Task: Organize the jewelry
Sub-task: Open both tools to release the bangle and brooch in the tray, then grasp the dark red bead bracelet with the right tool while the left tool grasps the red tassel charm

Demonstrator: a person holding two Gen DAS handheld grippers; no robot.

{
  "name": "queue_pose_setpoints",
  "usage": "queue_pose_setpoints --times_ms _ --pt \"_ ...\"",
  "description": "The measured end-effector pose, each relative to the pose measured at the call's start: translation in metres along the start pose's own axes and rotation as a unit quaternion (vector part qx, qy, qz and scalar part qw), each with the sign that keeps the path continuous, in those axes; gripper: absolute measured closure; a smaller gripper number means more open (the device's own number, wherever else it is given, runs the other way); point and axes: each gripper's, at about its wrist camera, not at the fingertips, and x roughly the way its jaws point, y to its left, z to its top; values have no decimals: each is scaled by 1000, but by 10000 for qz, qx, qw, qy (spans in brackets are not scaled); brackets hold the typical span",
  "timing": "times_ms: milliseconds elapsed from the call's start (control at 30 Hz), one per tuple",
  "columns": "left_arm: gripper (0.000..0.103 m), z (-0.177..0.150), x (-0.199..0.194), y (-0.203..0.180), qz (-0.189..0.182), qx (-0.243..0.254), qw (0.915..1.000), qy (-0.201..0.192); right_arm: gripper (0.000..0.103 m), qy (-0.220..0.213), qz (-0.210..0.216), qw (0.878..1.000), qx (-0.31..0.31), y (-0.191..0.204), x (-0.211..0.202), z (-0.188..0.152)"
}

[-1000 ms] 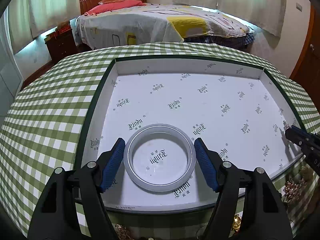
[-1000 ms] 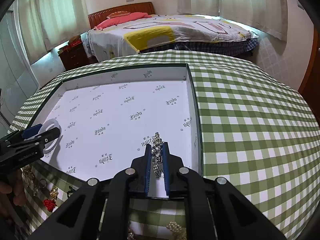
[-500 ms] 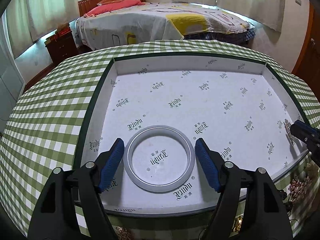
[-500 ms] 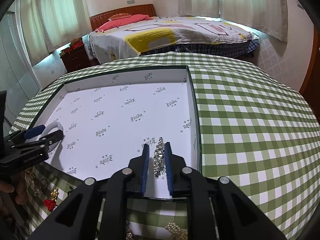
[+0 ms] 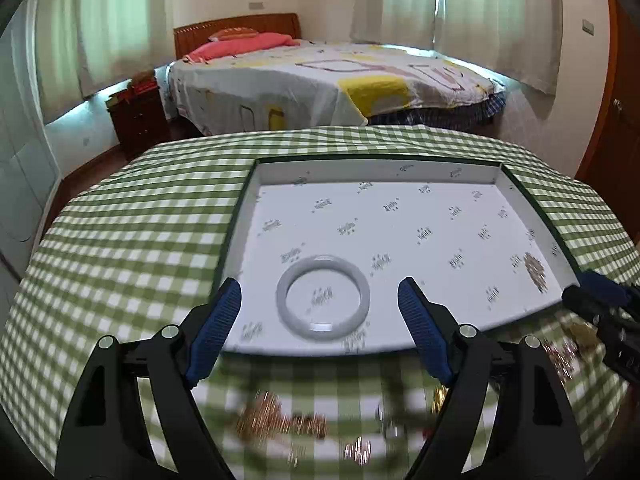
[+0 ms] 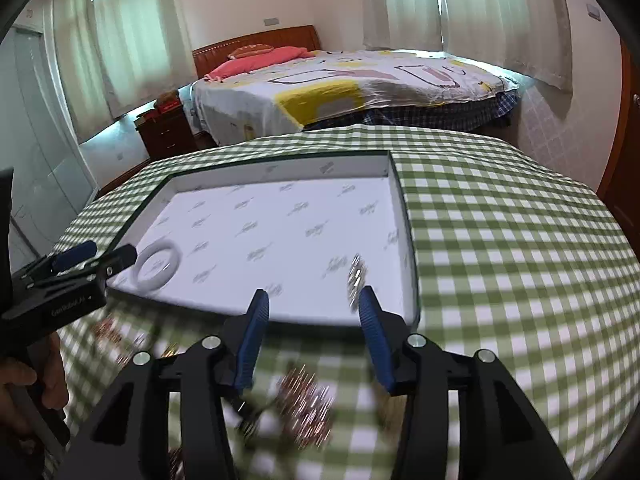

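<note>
A pale grey bangle lies flat in the near left of the white tray. My left gripper hovers just in front of the bangle. Its jaws are opening, and the blue pads stand well clear of the ring on both sides. A rhinestone clip rests in the tray's near right corner, also seen as the clip. My right gripper hangs over the tray's front edge. Its jaws are opening with nothing between them, and the clip lies just beyond its right fingertip. The bangle and left gripper show at the left.
Loose gold and pearl jewelry lies blurred on the green checked tablecloth in front of the tray, under both grippers. A hand holds the left gripper's handle. A bed and a nightstand stand beyond the table.
The right gripper let go of the rhinestone clip, which now lies in the tray. Both grippers drew back and upward from the tray, and the left jaws spread wider off the bangle.
</note>
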Motion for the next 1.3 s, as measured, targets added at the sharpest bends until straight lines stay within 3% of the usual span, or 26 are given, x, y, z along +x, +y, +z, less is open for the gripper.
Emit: queue_pose_setpoints --times_ms 267,467,733,867,933,1167,1300 --pt "24 -41 -50 13 153 -109 9998 -53 50 34 77 9999 -130 31 -36 -46" --pt "24 -74 -76 33 230 -252 9994 74 48 210 135 9995 -176 48 -38 -74" --pt "24 -98 -85 53 336 -446 9982 206 32 419 42 9983 -410 66 -20 -92" --pt "24 -101 -83 47 302 -405 9984 249 31 416 -49 9973 -611 75 -22 -98" --pt "24 -102 -82 43 293 -353 9986 259 37 399 -156 9961 -775 79 -22 -101" --pt "24 -106 -79 34 228 -329 9986 344 80 342 -37 9970 -690 72 -29 -102" --pt "24 -108 -81 29 195 -254 9989 342 87 372 77 9970 -672 70 -31 -103"
